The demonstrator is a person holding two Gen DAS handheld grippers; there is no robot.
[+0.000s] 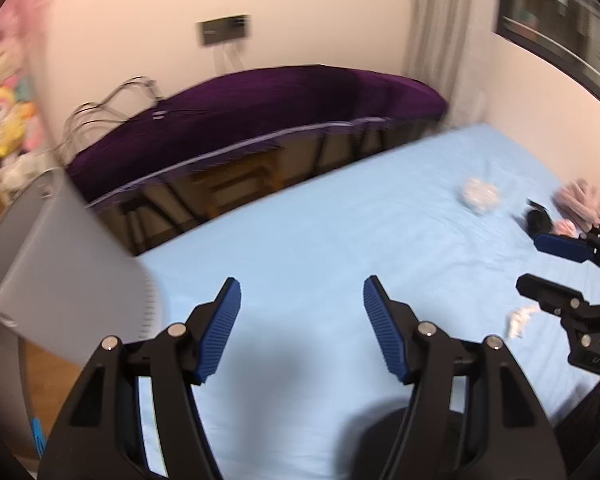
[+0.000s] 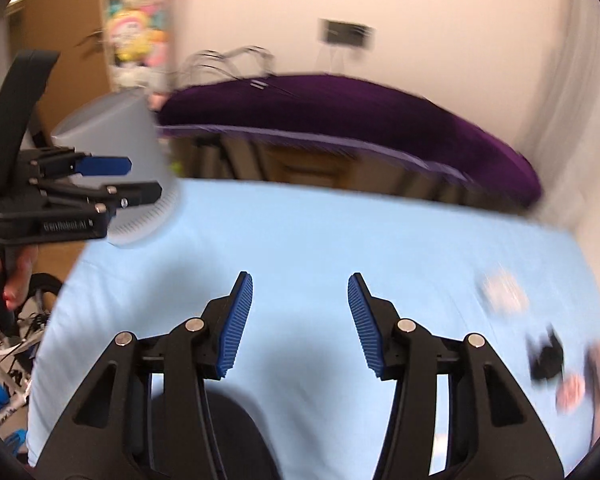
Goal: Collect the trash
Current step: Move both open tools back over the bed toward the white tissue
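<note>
Right of the left claw [image 1: 302, 330], crumpled paper [image 1: 520, 320]

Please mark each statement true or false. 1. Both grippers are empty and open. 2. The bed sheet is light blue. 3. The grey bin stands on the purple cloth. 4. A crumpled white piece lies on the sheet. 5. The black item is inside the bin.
1. True. The left gripper and the right gripper show open jaws with nothing between them.
2. True. The bed sheet is light blue.
3. False. The grey bin is beside the bed edge, in front of the purple cloth, not on it.
4. True. A crumpled white piece lies on the sheet.
5. False. The black item lies on the sheet, far from the bin.
</note>
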